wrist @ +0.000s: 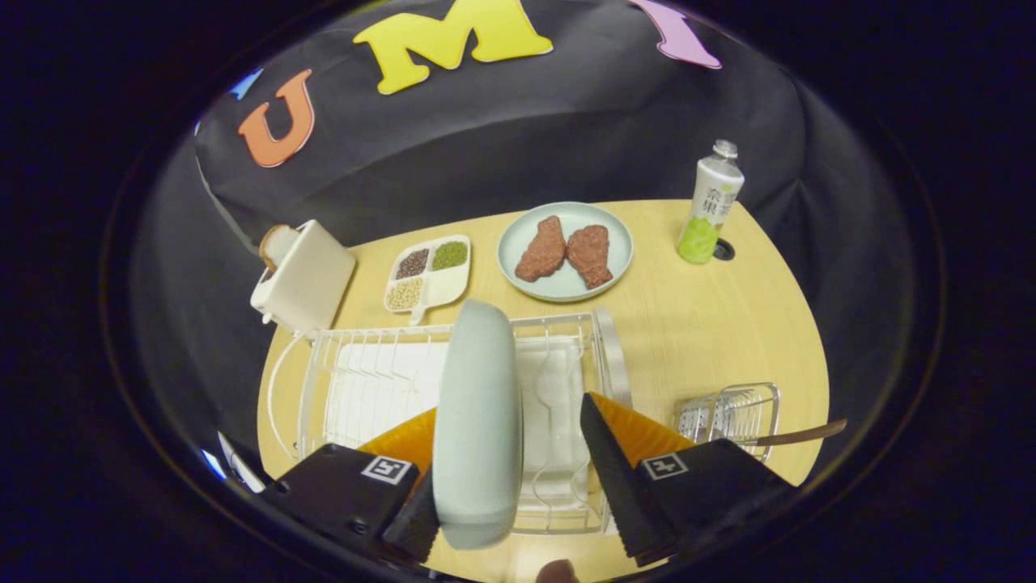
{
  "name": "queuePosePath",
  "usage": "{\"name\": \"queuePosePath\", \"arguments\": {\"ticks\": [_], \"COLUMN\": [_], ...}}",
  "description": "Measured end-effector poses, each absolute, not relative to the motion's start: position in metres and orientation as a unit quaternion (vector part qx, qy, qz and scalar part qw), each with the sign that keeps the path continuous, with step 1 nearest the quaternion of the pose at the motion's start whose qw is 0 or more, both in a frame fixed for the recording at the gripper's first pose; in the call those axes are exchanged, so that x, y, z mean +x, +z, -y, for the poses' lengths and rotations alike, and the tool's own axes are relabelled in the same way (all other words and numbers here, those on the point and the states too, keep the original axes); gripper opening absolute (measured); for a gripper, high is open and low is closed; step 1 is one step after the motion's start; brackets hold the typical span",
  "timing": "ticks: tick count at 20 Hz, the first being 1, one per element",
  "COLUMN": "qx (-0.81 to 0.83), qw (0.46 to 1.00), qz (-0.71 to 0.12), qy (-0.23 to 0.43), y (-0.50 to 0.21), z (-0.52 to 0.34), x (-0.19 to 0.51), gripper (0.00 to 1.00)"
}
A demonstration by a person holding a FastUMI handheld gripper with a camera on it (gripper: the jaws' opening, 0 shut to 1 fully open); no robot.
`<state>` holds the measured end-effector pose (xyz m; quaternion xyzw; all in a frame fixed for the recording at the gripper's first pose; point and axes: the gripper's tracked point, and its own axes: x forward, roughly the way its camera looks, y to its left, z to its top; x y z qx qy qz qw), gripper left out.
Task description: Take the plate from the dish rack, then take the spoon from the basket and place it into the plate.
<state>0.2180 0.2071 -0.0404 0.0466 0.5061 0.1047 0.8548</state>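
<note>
Your gripper is spread wide around the upright pale-green round plate, which stands on edge in the white wire dish rack; the left finger is at its face, the right one apart. The brown-handled spoon lies in the small wire basket beside the rack on the wooden table.

A pale grey-green plate stands on edge in the white wire dish rack. The spoon's brown handle juts from the small wire basket beside it.
</note>
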Motion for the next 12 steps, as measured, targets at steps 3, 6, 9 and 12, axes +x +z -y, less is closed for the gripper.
{"name": "queuePosePath", "arguments": {"ticks": [3,6,9,12], "qx": [0.064,0.063,0.039,0.015], "qw": [0.848,0.848,0.853,0.862], "qz": [-0.519,-0.521,-0.518,-0.505], "qy": [0.093,0.079,0.053,0.031], "y": [-0.048,-0.047,-0.043,-0.031], "z": [-0.211,-0.214,-0.213,-0.21], "x": [0.217,0.214,0.21,0.212], "gripper": [0.73,0.55,0.4,0.39]}}
